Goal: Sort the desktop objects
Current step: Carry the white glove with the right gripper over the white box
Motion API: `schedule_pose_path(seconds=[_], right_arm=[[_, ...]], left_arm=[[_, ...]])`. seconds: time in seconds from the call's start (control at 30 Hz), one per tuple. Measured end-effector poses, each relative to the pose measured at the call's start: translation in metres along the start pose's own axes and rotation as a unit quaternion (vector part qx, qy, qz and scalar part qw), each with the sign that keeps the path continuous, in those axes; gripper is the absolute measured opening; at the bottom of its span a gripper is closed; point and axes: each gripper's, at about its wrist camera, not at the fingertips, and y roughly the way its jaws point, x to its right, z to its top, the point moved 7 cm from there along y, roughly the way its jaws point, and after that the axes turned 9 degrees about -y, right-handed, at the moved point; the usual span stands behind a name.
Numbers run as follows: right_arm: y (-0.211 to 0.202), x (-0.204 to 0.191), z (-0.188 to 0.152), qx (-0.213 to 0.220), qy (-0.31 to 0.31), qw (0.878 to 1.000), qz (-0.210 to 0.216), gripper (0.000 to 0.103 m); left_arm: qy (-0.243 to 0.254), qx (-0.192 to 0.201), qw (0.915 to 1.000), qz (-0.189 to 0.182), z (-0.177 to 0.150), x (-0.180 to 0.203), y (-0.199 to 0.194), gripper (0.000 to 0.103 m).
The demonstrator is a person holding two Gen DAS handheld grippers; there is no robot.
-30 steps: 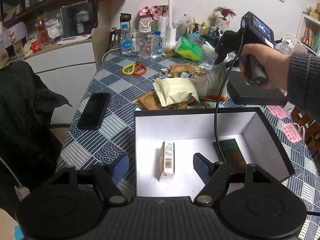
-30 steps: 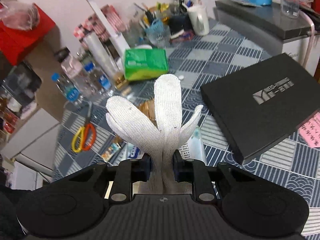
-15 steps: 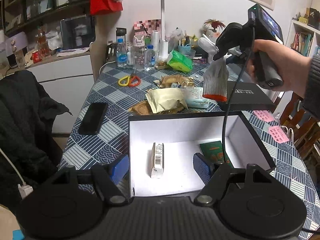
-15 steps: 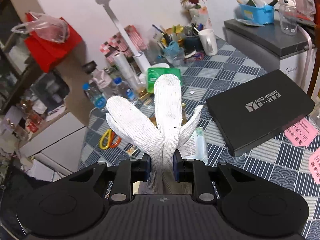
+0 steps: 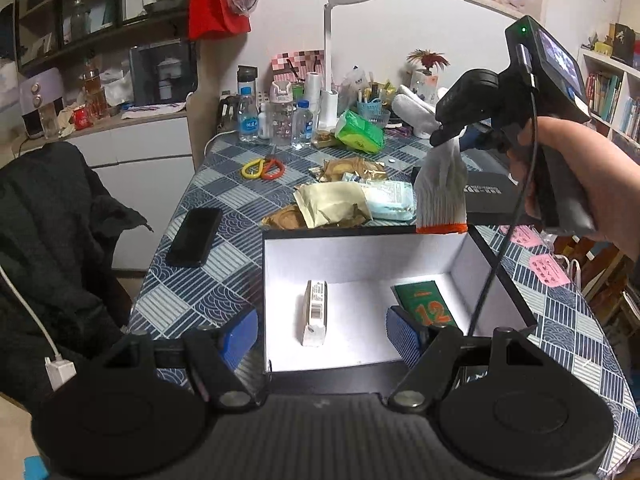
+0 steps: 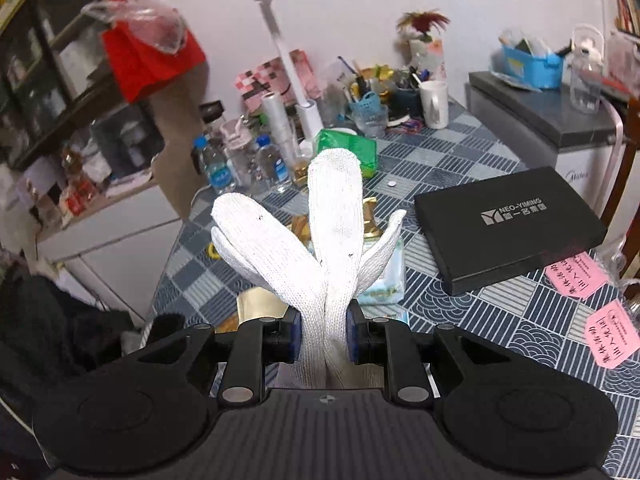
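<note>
In the left wrist view, the left gripper (image 5: 322, 330) hovers with its blue fingers (image 5: 402, 334) spread wide and empty, straddling the near wall of an open box (image 5: 362, 254) on the table (image 5: 208, 280). Inside the box lie a small white carton (image 5: 315, 312) and a green booklet (image 5: 426, 304). Above the box's far right corner, the right gripper (image 5: 452, 130), held in a hand (image 5: 580, 184), dangles a white glove (image 5: 440, 192) with an orange cuff.

In the right wrist view, the right gripper (image 6: 322, 338) has its fingers clamped on the white glove (image 6: 320, 236), above the table (image 6: 460, 156) with a flat black case (image 6: 508, 228) to the right.
</note>
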Motion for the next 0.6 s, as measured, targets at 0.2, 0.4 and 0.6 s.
schedule_pose_path(seconds=[0.2, 0.4, 0.6], right_arm=[[-0.017, -0.019, -0.022, 0.008, -0.039, 0.999, -0.009, 0.022], [-0.036, -0.036, -0.038, 0.025, -0.073, 0.997, -0.023, 0.022], [-0.050, -0.045, -0.052, 0.030, -0.062, 0.997, -0.025, 0.022]], left_arm=[[0.013, 0.003, 0.9999, 0.007, -0.004, -0.001, -0.009, 0.085], [0.023, 0.005, 0.9996, 0.014, -0.007, -0.005, -0.017, 0.085], [0.030, 0.000, 0.9995, 0.009, -0.010, -0.015, -0.021, 0.085]])
